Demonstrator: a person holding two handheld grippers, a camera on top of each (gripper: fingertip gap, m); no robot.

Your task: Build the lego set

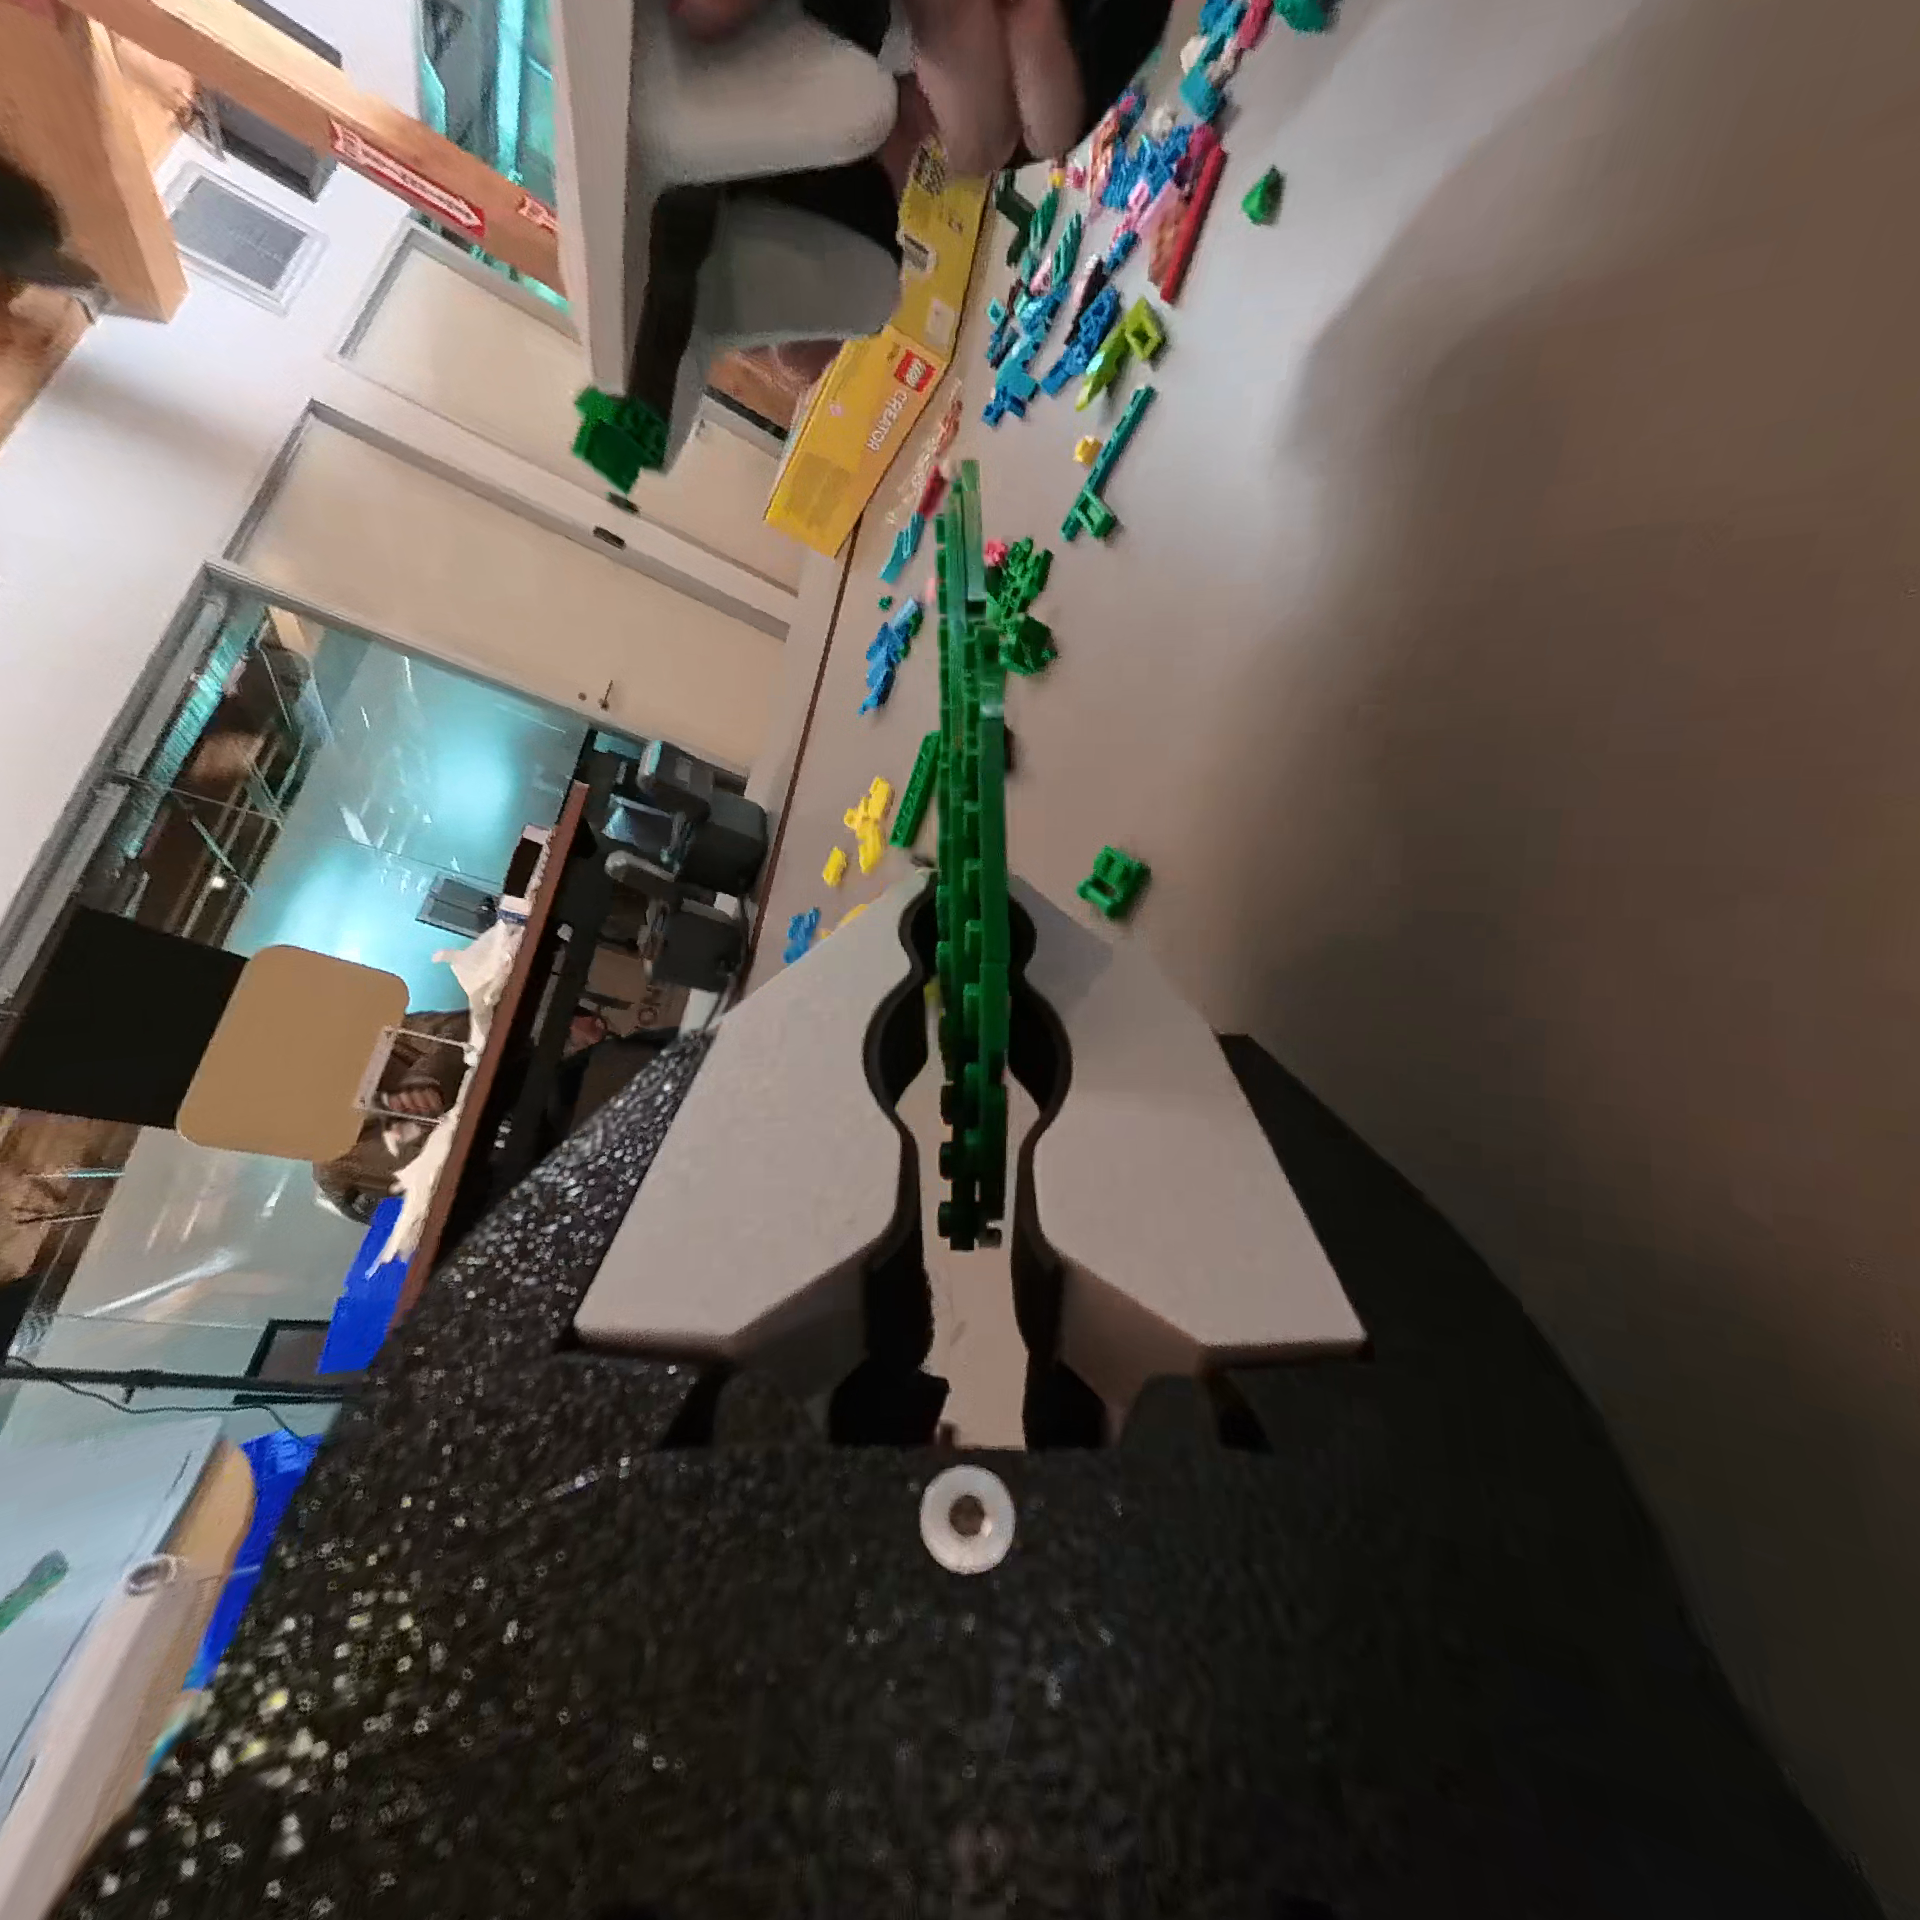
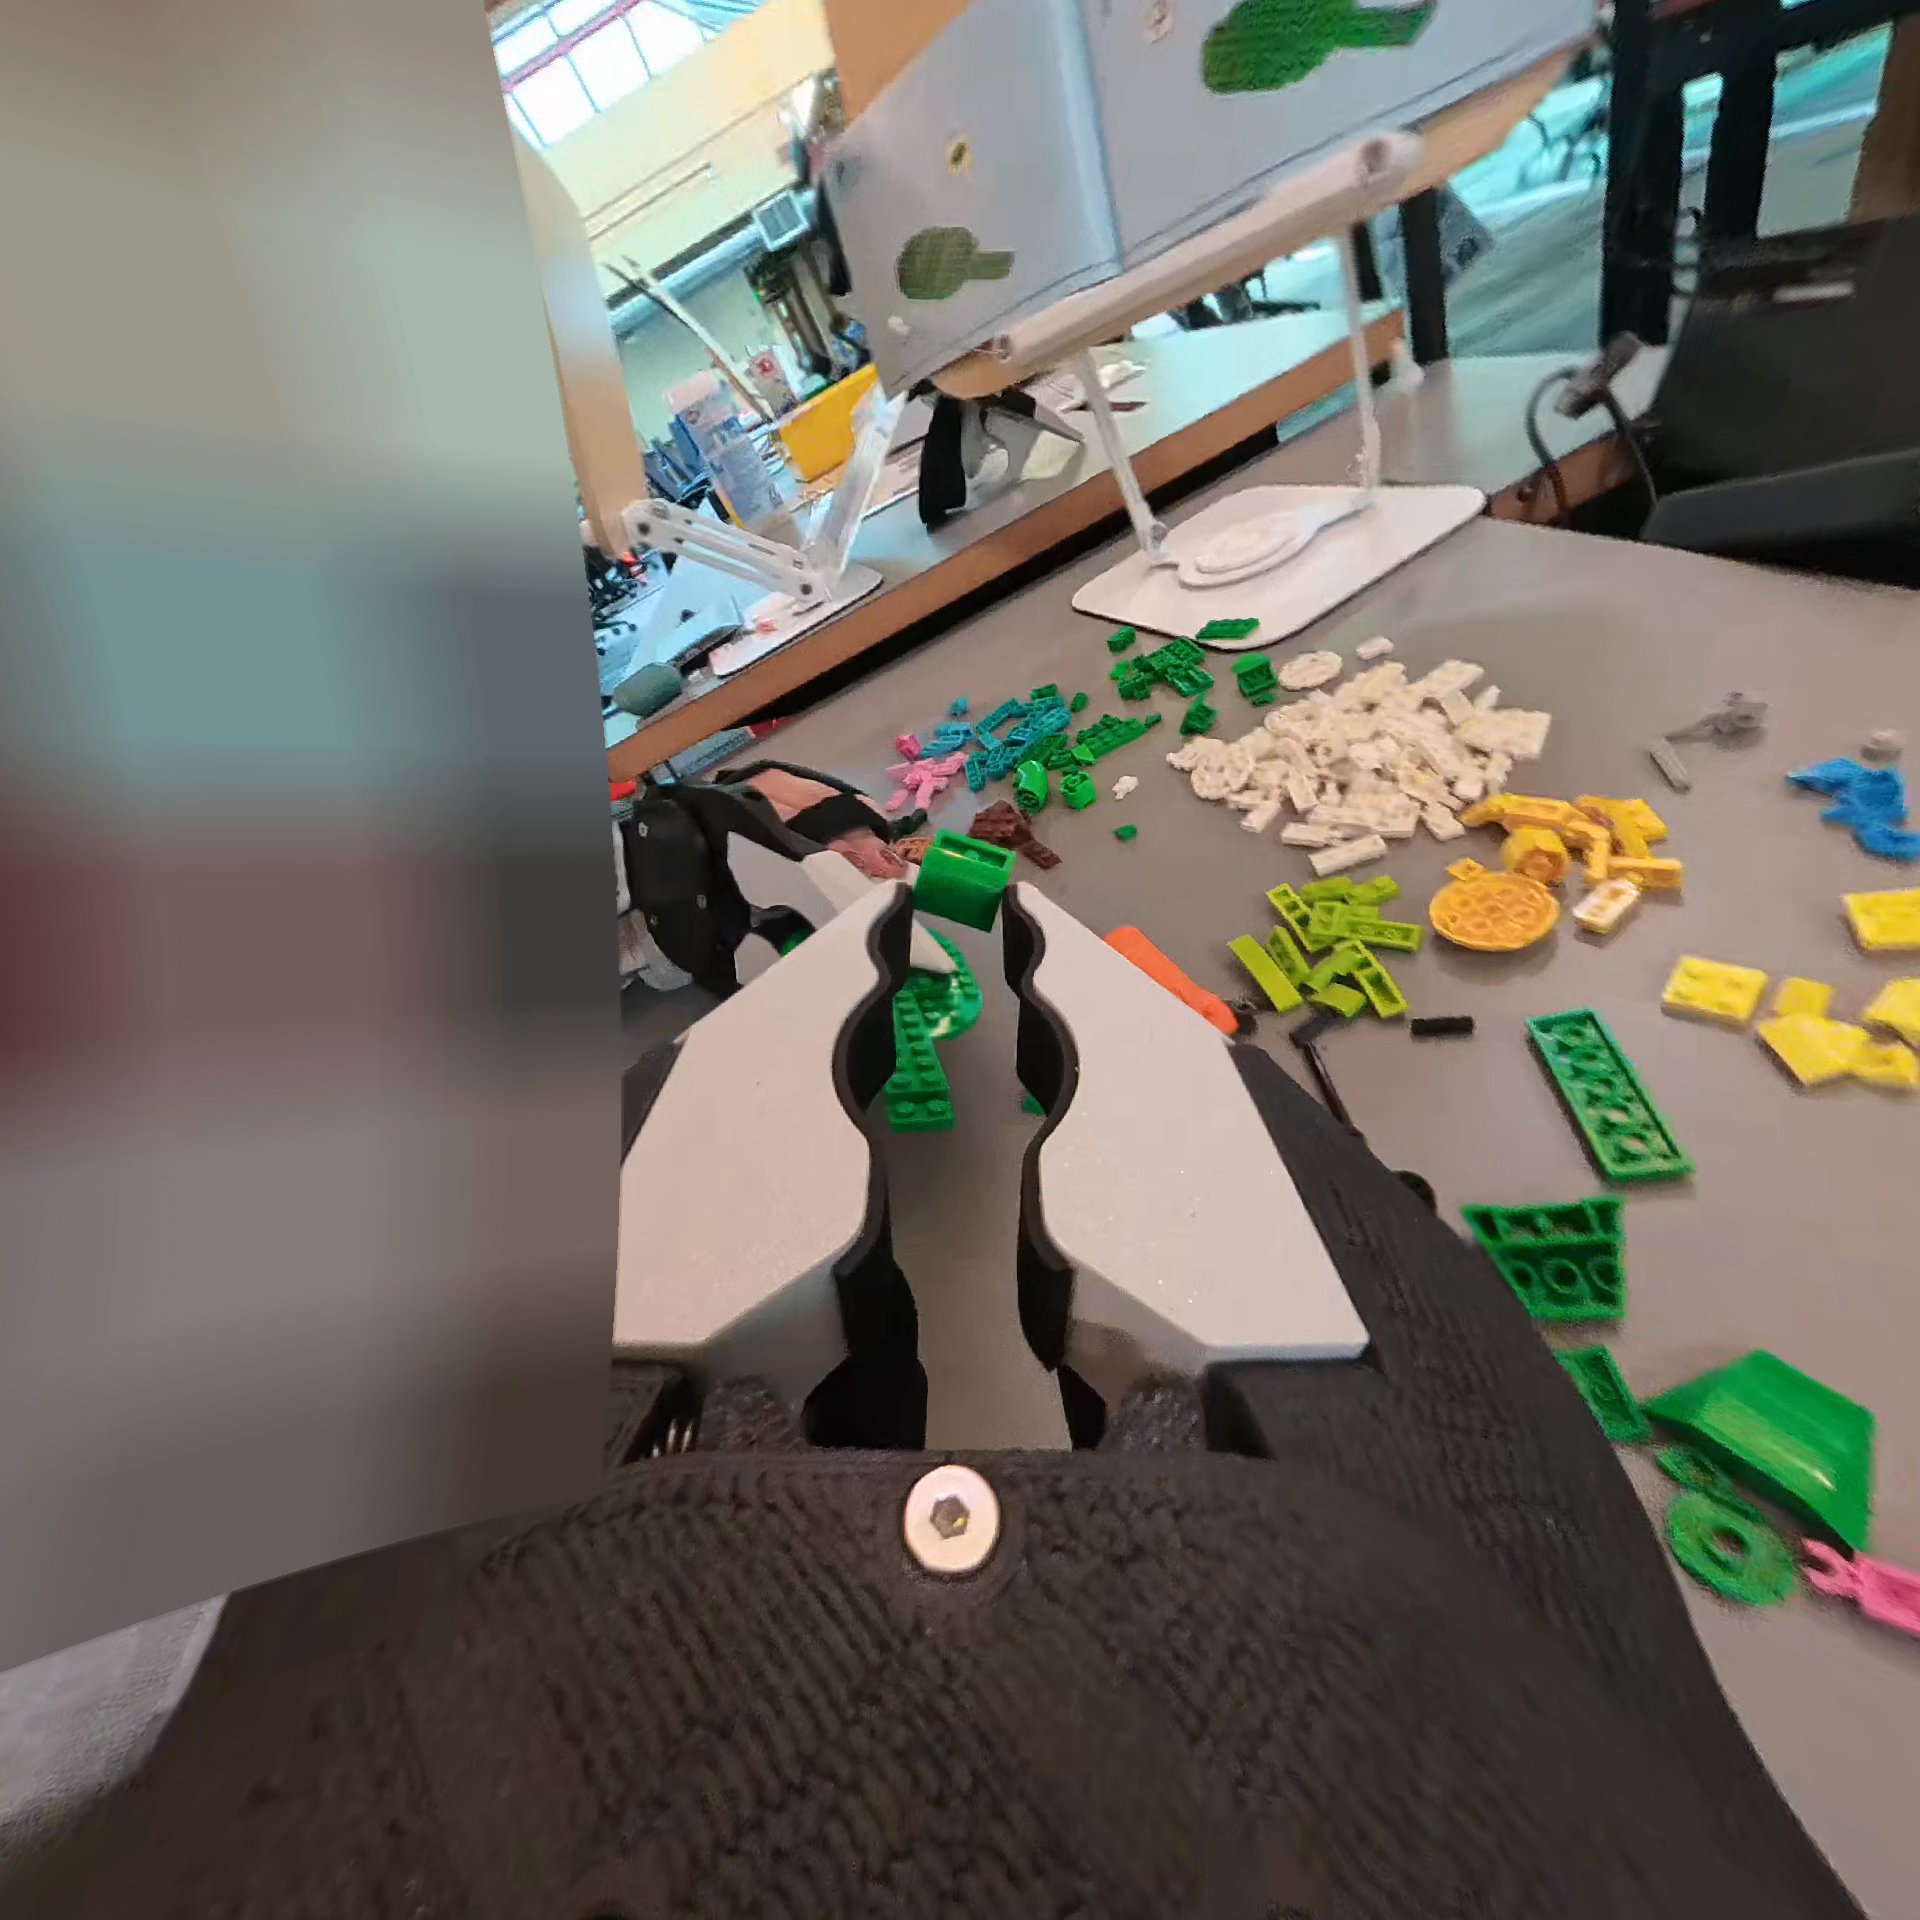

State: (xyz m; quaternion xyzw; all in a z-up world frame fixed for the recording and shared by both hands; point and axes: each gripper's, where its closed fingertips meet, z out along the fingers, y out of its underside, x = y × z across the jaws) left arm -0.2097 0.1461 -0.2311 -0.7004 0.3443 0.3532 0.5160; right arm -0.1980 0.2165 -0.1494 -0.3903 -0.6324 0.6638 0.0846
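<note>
My left gripper point(image 1: 971, 894) is shut on a flat green brick assembly point(image 1: 971, 769), seen edge-on between its pads and reaching forward past the fingertips. In the right wrist view the same assembly point(image 2: 923, 1029) shows as a round studded plate with a strip, with the left gripper's white finger point(image 2: 847, 883) lying on it. My right gripper point(image 2: 958, 904) is shut on a small green brick point(image 2: 961, 883) at its fingertips, just above and beyond the assembly. In the left wrist view the right gripper's white finger point(image 1: 623, 208) hangs at the top with that brick point(image 1: 615, 436) at its tip.
Loose bricks cover the grey table point(image 2: 1143, 1226): a white pile point(image 2: 1371, 748), yellow pieces point(image 2: 1579, 831), lime plates point(image 2: 1335, 935), green plates point(image 2: 1605, 1091) and teal and pink bits point(image 2: 997, 738). An orange tool point(image 2: 1169, 977) lies right of my fingers. A white stand point(image 2: 1278, 561) and a yellow box point(image 1: 883, 416) sit at the back. Spacing between my two grippers at the tips: around 11 cm.
</note>
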